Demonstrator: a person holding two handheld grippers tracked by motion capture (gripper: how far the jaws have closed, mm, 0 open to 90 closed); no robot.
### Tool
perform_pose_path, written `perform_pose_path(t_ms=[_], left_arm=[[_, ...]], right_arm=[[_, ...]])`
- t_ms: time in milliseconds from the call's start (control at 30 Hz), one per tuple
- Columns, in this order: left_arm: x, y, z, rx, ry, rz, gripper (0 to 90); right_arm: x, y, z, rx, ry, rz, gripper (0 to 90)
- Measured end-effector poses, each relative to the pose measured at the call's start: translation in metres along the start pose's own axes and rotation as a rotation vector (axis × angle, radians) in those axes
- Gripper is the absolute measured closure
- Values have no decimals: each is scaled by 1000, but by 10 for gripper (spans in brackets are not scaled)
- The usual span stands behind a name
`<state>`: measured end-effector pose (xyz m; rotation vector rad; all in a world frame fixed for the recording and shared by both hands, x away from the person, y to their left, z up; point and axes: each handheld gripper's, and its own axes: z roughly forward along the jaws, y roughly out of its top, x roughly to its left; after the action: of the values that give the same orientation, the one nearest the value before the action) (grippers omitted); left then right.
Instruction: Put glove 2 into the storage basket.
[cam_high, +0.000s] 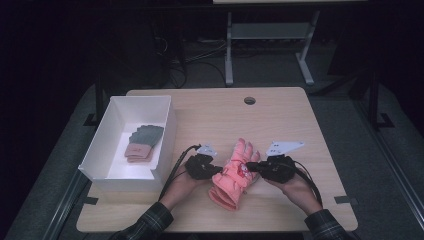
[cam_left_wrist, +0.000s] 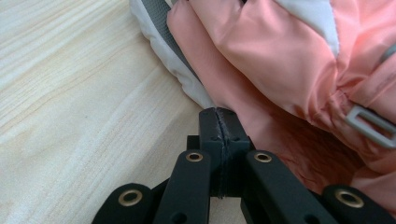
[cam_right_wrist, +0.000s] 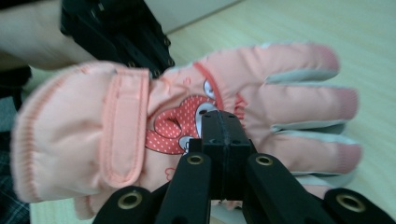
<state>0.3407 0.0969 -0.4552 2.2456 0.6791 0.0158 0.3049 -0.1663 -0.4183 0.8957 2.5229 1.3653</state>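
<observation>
My left claw (cam_high: 216, 169) sits at centre frame in the high view, jaws pressed fully together at the edge of the pink ski glove (cam_high: 235, 175); in the left gripper view the tips meet right where the pink shell joins its white trim, but I can't tell whether any fabric is pinched between them. My right claw (cam_high: 251, 166) comes in from the right, jaws likewise closed tight, their tips over the red dotted heart patch (cam_right_wrist: 170, 128) on the back of the glove; whether they have caught cloth there I cannot tell either. The glove lies on the desk (cam_high: 280, 115) just below centre, cuff toward the lower edge, fingers pointing up the frame. At the left stands a white box (cam_high: 167, 137) with a grey-and-pink knit glove (cam_high: 142, 142) inside.

I judge the step is carrying this glove to that box. To do it well, I'd confirm a real bite on the padded shell before lifting, keep both claws level so it doesn't sag, and clear the box wall before lowering.
</observation>
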Motion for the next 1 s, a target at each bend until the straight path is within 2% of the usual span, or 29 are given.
perform_pose_path(t_ms=[167,233,267,367,400,467,567,633,700,733,800,867,933,1000], left_arm=[[-2,-1,4,22,9,11,895],[-1,0,4,27,23,5,894],[0,0,1,39,33,15,891],[0,4,-7,11,68,-12,834],[0,7,-11,11,83,-8,821],[-1,13,-19,-24,105,-30,781],[-3,21,-30,-48,116,-24,702],[-6,27,-36,-80,86,-30,625],[-9,33,-39,-96,48,-35,506],[-9,36,-39,-96,28,-28,455],[-11,41,-33,-106,1,-43,372],[-10,44,-23,-82,-23,-51,316],[-7,45,-13,-70,-35,-75,281],[-6,44,-5,-54,-42,-81,256]], right_arm=[[2,-8,19,72,-6,18,900],[1,-11,24,84,-7,20,900],[2,-13,26,98,-8,35,900],[1,-15,29,108,-8,38,900],[1,-16,30,116,-13,36,900],[2,-17,32,126,-18,43,900],[3,-19,34,129,-22,42,900],[3,-19,35,132,-33,31,900],[4,-19,36,137,-40,27,900],[4,-18,36,137,-41,29,900],[4,-19,36,136,-42,27,900],[4,-19,36,134,-44,20,900],[4,-19,36,133,-44,21,900],[5,-19,36,134,-43,20,900]])
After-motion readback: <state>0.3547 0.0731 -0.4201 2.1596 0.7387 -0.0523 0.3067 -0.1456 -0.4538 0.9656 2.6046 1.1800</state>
